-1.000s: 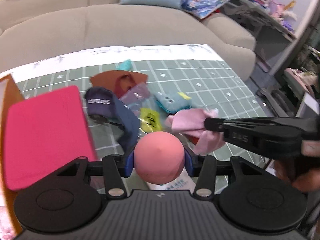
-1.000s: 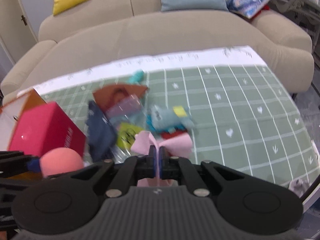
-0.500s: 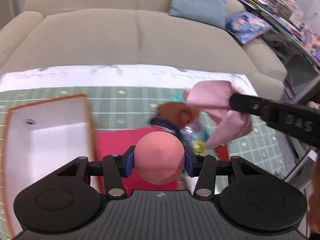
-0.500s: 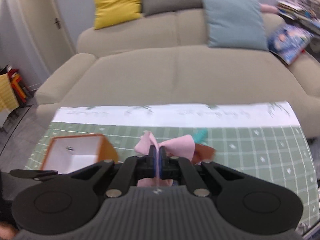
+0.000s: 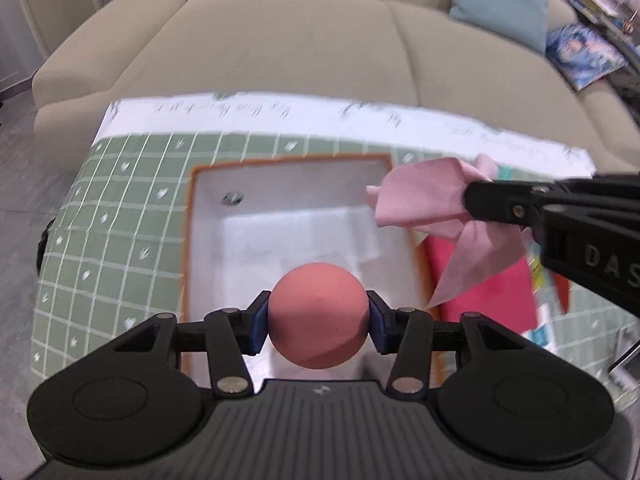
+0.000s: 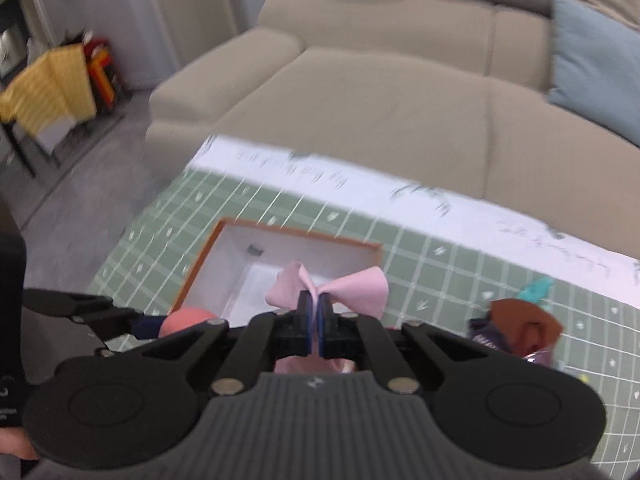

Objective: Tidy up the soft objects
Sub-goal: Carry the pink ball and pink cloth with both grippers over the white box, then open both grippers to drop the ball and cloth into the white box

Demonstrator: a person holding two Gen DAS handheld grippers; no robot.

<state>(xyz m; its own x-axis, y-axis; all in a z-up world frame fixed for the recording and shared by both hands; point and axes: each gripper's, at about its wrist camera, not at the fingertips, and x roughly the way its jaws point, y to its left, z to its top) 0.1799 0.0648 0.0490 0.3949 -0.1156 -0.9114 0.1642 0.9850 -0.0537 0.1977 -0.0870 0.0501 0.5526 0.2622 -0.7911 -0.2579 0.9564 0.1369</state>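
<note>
An open white box with an orange rim [image 5: 288, 216] is seen beyond and below both sets of jaws, on a green grid-patterned tablecloth [image 5: 120, 216]. A round salmon-pink foam ball [image 5: 318, 315] is clamped between the pads of the left gripper [image 5: 318, 318], directly over the box's interior. A thin pink cloth [image 6: 332, 290] is pinched in the fully closed right gripper [image 6: 315, 312], its folds fanning out past the tips.

A release made too early, near the rim, could let the ball bounce out or the cloth drape over the edge.

Only the right wrist view shows the leftover pile of brown and dark fabric items [image 6: 516, 330] to the right of the jaws; only the left wrist view shows the bright red lid-like panel [image 5: 500, 292] beside the box.
</note>
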